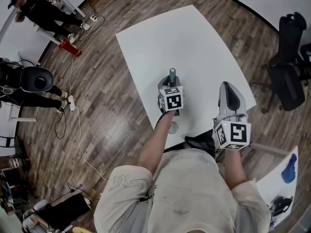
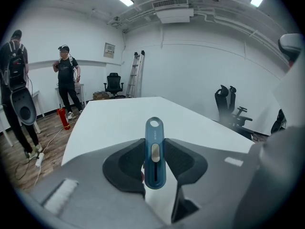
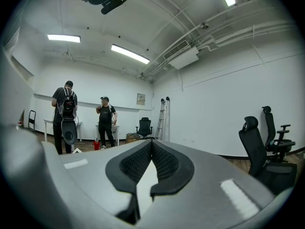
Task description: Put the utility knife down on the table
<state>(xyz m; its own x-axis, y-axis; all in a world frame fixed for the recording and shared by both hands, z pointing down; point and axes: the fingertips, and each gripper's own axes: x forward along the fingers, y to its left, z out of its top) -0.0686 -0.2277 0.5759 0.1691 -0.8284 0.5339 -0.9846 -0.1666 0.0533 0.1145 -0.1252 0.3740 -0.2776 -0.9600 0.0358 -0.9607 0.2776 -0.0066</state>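
Currently clamping blue utility knife (image 2: 155, 175) between pads of left gripper (image 1: 171, 80), one pad pressed on each flat side, slider face up, hole end poking past the fingertips toward 12 o'clock. Held over white table (image 1: 184, 38), near its 6 o'clock edge; cannot tell from either view whether knife touches the top. Tilted nose-down in left gripper view, with tabletop spreading ahead.

At 4 o'clock of left gripper, by the table's near corner: right gripper (image 1: 227, 87). Pads together at the tips with nothing between, only a thin wedge of white showing lower down behind them. Aimed roughly level, looking across the room.

Around the table: wood-plank floor (image 1: 107, 81). At 3 o'clock of the table, well apart: black office chair (image 1: 290, 67). At 10 o'clock, far off: person (image 1: 36, 6) by a desk. At 9 o'clock: second person (image 1: 29, 79) carrying a black back-mounted rig. Between them on the floor: red object (image 1: 70, 48), with white cable (image 1: 80, 125) trailing toward 7 o'clock. Against far wall in left gripper view: ladder (image 2: 135, 74), leaning, at 11 o'clock of the knife
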